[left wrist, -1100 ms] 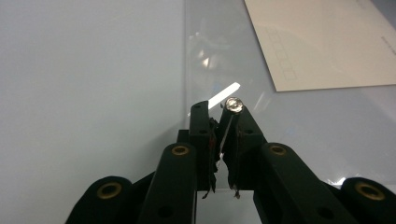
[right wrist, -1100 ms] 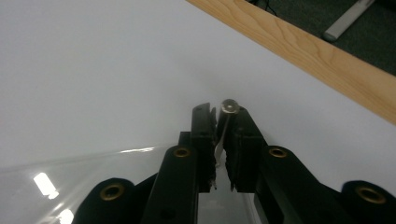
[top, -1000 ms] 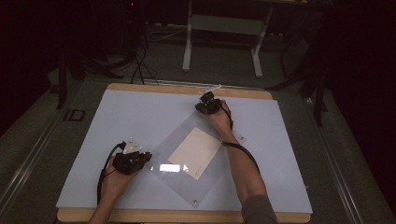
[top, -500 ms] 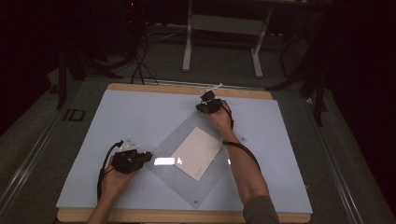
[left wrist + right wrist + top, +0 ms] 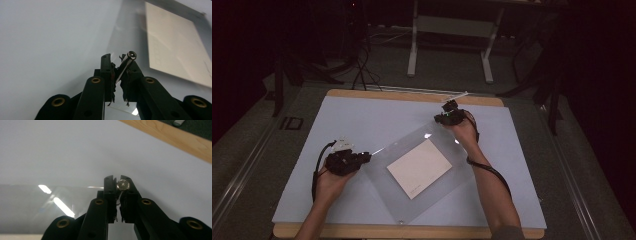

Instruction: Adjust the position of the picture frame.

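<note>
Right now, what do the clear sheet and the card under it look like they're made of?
The clear sheet looks like glossy rigid plastic, maybe acrylic: see-through, mirrors the ceiling lights, small metal studs at its corners. The card looks like matte paper or cardstock: cream, flat, no glare.

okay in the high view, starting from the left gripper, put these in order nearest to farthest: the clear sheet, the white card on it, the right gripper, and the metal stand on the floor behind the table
1. clear sheet: its left corner is in the left gripper.
2. white card: mid-sheet, to the right.
3. right gripper: at the sheet's far corner.
4. metal stand: on the floor beyond the table's far edge.
</note>
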`<state>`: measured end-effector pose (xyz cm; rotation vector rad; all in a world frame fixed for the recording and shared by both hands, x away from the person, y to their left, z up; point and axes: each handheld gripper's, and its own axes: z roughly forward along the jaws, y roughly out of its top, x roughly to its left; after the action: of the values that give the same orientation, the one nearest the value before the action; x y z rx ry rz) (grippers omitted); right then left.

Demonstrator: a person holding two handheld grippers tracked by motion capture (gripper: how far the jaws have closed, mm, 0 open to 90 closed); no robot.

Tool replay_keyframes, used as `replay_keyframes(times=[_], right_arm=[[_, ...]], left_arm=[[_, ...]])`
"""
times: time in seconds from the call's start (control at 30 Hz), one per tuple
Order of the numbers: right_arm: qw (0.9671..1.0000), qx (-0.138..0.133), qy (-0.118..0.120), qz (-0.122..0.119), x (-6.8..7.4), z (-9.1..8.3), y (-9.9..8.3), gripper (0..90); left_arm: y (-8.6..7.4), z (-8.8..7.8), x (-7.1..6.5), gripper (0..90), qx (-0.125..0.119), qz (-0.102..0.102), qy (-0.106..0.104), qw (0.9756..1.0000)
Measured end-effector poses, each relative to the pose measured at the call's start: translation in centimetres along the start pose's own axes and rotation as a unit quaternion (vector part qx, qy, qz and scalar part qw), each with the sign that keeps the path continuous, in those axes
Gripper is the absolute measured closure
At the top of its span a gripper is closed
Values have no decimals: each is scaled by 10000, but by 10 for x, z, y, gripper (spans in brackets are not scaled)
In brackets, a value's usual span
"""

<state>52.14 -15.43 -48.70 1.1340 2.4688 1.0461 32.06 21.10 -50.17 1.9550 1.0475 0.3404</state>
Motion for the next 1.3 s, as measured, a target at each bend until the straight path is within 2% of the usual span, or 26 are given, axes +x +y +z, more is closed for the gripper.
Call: replay_keyframes(times=[0.2, 0.3, 0.4, 0.63, 0.73, 0.77, 0.83, 0.97, 1.03, 1.07, 1.1, 1.13, 1.17, 1.3], right_arm=[[9999, -24, 3, 144, -3, -21, -13, 836], [9997, -80, 41, 245, -5, -31, -21, 829], [9991, -156, 47, 380, -9, -39, -30, 820], [9980, -135, 15, 623, -13, -49, -48, 813], [9974, -116, -44, 711, -14, -53, -52, 808], [9971, -109, -58, 753, -15, -54, -54, 807], [9965, -60, -102, 832, -17, -54, -58, 803], [9958, -46, -14, 914, -22, -54, -67, 794], [9954, -25, 59, 956, -26, -47, -73, 800], [9953, 23, 30, 971, -28, -40, -77, 806], [9946, -45, 50, 1036, -29, -37, -80, 800], [9923, -183, 207, 1211, -32, -36, -84, 792], [9917, -233, 235, 1239, -32, -36, -85, 793], [9932, -190, 74, 1145, -29, -36, -83, 801]], left_arm=[[20, 7, 25, 810, 35, -36, 45, 10000], [36, 16, 34, 816, 93, 110, 217, 9997], [46, 25, 42, 817, 141, 120, 298, 9994], [69, 57, 64, 820, 294, -126, 320, 9990], [74, 67, 67, 824, 352, -118, 306, 9988], [76, 74, 66, 825, 466, -95, 340, 9983], [78, 81, 66, 830, 543, -78, 353, 9979], [72, 95, 67, 832, 657, -215, 339, 9970], [68, 101, 68, 834, 670, -308, 344, 9967], [67, 101, 68, 830, 661, -338, 344, 9966], [68, 101, 66, 831, 671, -316, 398, 9965], [68, 101, 66, 831, 689, -302, 412, 9963], [68, 101, 66, 832, 696, -297, 418, 9963], [68, 102, 66, 831, 694, -330, 418, 9962]])
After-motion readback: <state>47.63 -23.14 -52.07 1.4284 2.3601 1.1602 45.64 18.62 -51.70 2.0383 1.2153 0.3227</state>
